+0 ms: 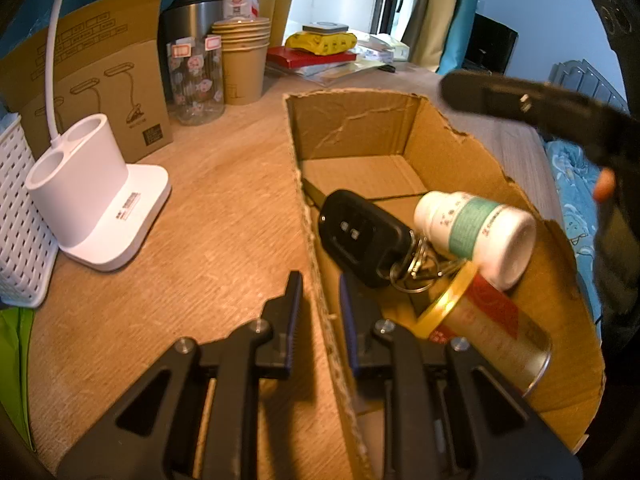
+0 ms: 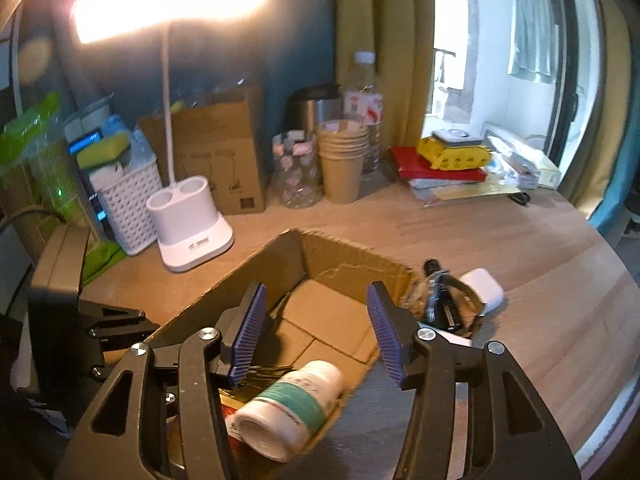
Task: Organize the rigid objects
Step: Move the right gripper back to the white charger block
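Observation:
An open cardboard box (image 1: 352, 128) lies on the wooden desk. In it lie a black car key (image 1: 360, 232) with a key ring, a white pill bottle (image 1: 476, 232) with a green label, and a red and gold can (image 1: 488, 328). My left gripper (image 1: 320, 308) straddles the box's left wall, its fingers close around the wall's edge. My right gripper (image 2: 316, 328) is open and empty above the box (image 2: 320, 252), over the pill bottle (image 2: 292, 404). It also shows in the left wrist view as a dark shape (image 1: 540, 108).
A white lamp base (image 1: 92, 196), a white basket (image 1: 20, 220), a brown carton (image 1: 100, 72), a glass jar (image 1: 196, 80) and stacked paper cups (image 1: 244, 60) stand at the back. A black strap bundle (image 2: 444, 300) and a white case (image 2: 484, 284) lie right of the box.

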Demonstrator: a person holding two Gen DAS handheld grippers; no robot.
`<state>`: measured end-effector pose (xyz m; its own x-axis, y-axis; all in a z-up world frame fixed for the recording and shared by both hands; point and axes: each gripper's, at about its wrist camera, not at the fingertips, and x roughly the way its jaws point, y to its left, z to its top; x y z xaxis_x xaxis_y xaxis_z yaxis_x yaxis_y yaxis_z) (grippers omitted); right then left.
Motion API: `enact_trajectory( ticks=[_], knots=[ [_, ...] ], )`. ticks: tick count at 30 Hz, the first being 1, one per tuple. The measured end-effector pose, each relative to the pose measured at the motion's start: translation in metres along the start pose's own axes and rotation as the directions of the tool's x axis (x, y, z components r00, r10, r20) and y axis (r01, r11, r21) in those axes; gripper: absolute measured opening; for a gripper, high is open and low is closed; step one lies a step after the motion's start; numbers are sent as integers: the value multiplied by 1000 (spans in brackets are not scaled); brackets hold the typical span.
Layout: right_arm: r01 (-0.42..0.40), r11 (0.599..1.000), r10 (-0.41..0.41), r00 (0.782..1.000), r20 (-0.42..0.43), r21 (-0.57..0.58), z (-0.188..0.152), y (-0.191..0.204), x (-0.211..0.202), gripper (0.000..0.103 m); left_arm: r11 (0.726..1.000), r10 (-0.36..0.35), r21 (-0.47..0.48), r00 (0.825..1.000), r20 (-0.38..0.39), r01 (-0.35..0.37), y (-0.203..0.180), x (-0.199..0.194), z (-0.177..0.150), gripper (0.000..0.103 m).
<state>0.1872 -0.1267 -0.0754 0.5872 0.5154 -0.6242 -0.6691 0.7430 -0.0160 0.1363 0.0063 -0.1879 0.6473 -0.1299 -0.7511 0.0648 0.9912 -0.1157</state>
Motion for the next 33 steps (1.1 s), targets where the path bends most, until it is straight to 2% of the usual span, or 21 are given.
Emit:
enact_trajectory(
  ticks=[12,20,22,28,33],
  knots=[
    [99,988,-106,993,56,117,0,-53,-26,57,1000,0,0,1000,0,0,0,0,0,20],
    [208,963,-219,975,47,172,-8,-87,-30,58,1000,0,0,1000,0,0,0,0,0,20],
    [232,953,-244,969,43,194,-11,-98,-32,62,1000,0,0,1000,0,0,0,0,0,20],
    [243,945,-257,966,38,221,-16,-110,-33,67,1000,0,0,1000,0,0,0,0,0,20],
    [234,958,-235,972,-13,164,-26,-102,-15,72,1000,0,0,1000,0,0,0,0,0,20]
  ],
)
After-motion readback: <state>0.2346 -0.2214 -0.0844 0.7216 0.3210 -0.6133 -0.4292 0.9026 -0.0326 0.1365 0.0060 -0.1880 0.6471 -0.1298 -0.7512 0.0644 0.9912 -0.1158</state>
